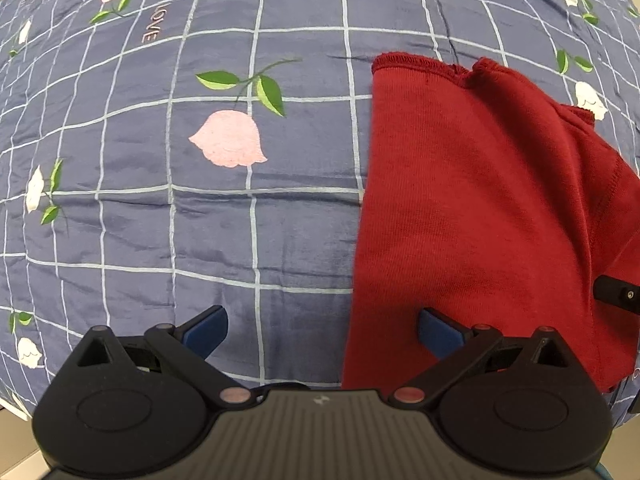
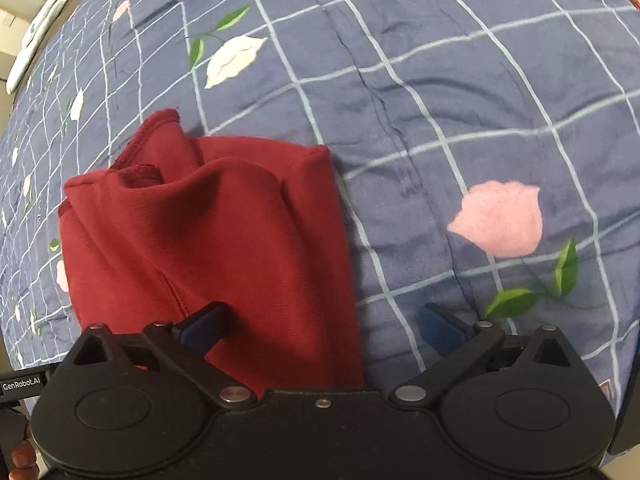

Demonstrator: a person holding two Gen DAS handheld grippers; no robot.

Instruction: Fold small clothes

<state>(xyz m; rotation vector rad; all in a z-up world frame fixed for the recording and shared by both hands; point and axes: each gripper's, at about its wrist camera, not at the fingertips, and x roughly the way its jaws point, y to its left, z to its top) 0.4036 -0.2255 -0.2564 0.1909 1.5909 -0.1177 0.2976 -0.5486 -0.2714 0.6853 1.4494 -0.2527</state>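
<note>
We see a dark red knit garment (image 1: pixel 480 208) lying folded on a blue-grey bedsheet (image 1: pixel 160 208) with a pale grid and printed pink and white tulips; we cannot tell which kind of garment it is. In the left wrist view it lies flat, with its straight folded edge running away from us and a stitched hem at the far end; the left gripper (image 1: pixel 323 330) hangs over that edge with its fingers spread wide and grasping nothing; one blue pad (image 1: pixel 440 330) is above the red cloth, the other above the bare sheet. In the right wrist view the garment (image 2: pixel 208 240) looks more rumpled, with soft ridges and a seam; the right gripper (image 2: pixel 320 328) is also released, its jaws wide apart across the garment's other edge. At the top left corner there the bed's edge shows.
</note>
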